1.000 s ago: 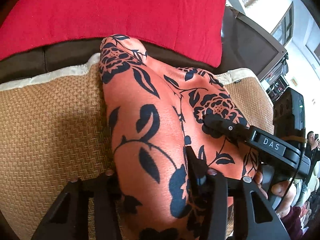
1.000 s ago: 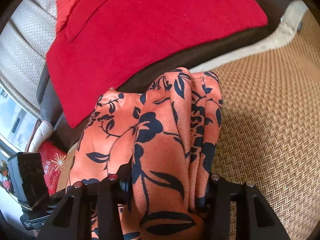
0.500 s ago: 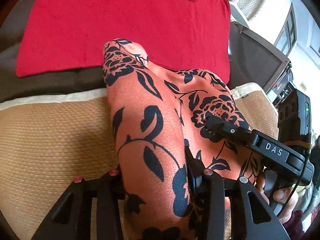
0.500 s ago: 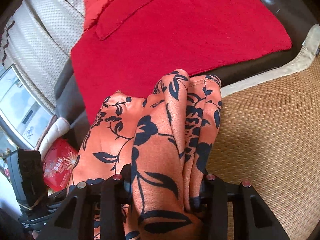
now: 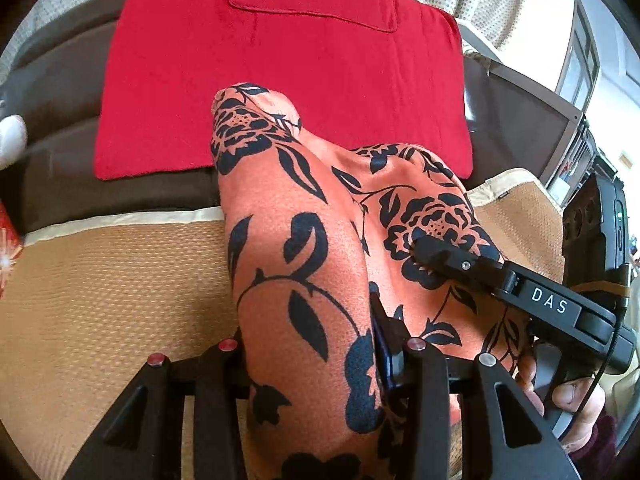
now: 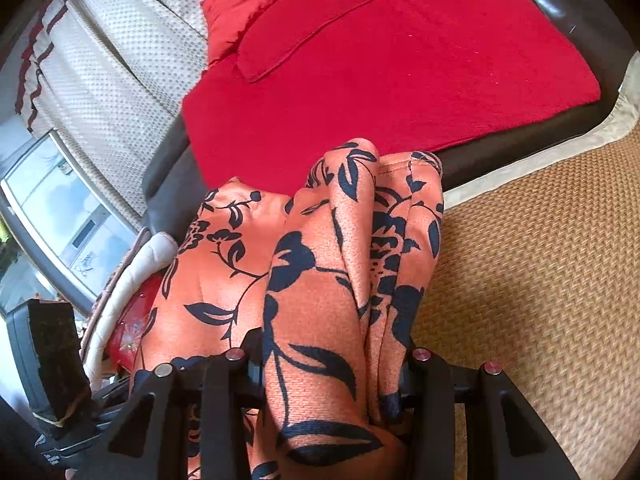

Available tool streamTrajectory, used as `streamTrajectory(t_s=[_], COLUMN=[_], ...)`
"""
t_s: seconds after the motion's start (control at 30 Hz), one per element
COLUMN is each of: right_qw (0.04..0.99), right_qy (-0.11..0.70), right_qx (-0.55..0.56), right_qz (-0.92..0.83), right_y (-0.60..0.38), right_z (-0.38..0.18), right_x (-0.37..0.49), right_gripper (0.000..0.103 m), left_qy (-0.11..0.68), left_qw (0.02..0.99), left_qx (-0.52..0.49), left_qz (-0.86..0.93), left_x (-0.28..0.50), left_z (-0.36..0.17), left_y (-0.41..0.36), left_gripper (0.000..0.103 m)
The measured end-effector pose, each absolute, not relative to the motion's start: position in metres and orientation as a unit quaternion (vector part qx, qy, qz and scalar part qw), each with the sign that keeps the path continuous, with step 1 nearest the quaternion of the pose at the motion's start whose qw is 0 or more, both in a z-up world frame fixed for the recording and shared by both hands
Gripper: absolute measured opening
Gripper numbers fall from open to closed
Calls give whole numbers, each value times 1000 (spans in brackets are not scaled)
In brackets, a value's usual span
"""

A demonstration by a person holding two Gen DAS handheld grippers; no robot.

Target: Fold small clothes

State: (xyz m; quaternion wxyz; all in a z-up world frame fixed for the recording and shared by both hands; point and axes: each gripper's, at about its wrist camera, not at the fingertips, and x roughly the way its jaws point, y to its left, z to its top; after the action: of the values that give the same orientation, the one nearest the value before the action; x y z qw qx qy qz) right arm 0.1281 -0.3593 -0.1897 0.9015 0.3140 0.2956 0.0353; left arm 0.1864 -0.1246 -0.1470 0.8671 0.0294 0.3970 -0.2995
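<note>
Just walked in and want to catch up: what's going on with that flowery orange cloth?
A person is folding small clothes with a handheld tool in each hand. The left tool and the right tool are each clamped on a bunch of the orange floral garment, which is raised above the woven tan mat. A red garment lies flat behind it.

Black claw, red screws; "DAS" marking.

Both wrist views sit close behind their fingers, looking forward and down. Shared: orange floral cloth, red garment, woven mat. Left view catches the right gripper.
</note>
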Motion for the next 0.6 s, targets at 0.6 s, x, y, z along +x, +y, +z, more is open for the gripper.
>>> streamTrajectory(t_s=[0.6], right_qw=[890], right_qy=[338], right_qx=[304], right_qz=[38], right_y=[-329], right_z=[-205], right_x=[143], right_gripper=[44], left_qy=[430], left_qw=[865], left_qx=[58], left_qz=[-252], left_x=[177], left_z=[-171], left_y=[-105], left_gripper=[44])
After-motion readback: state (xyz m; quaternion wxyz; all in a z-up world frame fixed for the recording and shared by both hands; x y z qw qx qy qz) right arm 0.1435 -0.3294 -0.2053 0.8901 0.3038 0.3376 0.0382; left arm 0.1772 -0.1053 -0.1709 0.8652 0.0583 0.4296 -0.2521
